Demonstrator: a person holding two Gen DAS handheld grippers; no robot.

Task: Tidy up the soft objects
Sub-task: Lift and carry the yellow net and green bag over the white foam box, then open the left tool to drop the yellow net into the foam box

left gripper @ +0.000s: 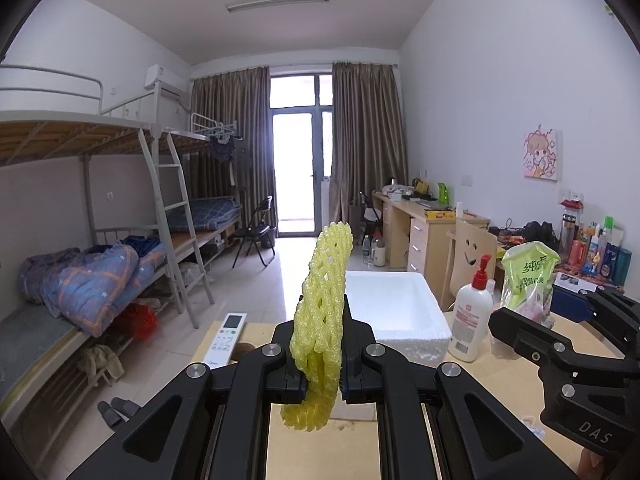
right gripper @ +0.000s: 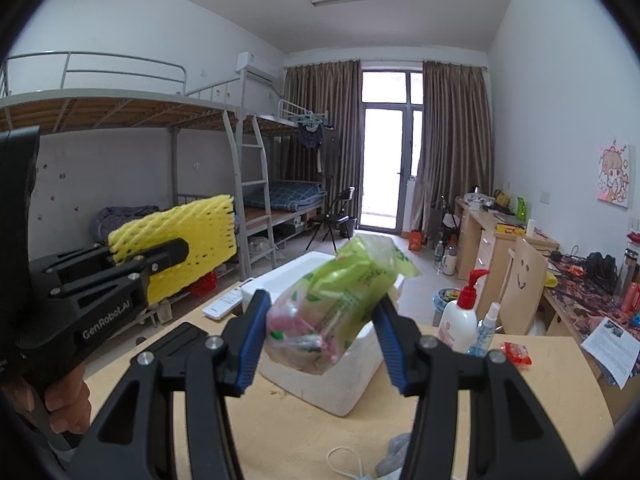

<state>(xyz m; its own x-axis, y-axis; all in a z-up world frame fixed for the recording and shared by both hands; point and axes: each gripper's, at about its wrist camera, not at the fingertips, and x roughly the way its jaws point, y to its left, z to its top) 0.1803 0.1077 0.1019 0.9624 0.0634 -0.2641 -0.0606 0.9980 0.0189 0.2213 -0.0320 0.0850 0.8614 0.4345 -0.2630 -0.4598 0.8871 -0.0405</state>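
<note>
My left gripper is shut on a yellow foam net sleeve, which stands upright between the pads; in the right wrist view the same yellow foam net sleeve shows at the left in the left gripper, held by a hand. My right gripper is shut on a green plastic bag of soft tissue packs, held above the wooden table. That green bag also shows at the right of the left wrist view. A white foam box stands open on the table just ahead of both grippers.
A white lotion pump bottle and a small spray bottle stand right of the foam box. A remote control lies at the table's left edge. A red packet and papers lie at the right. Bunk beds, desks and chairs fill the room beyond.
</note>
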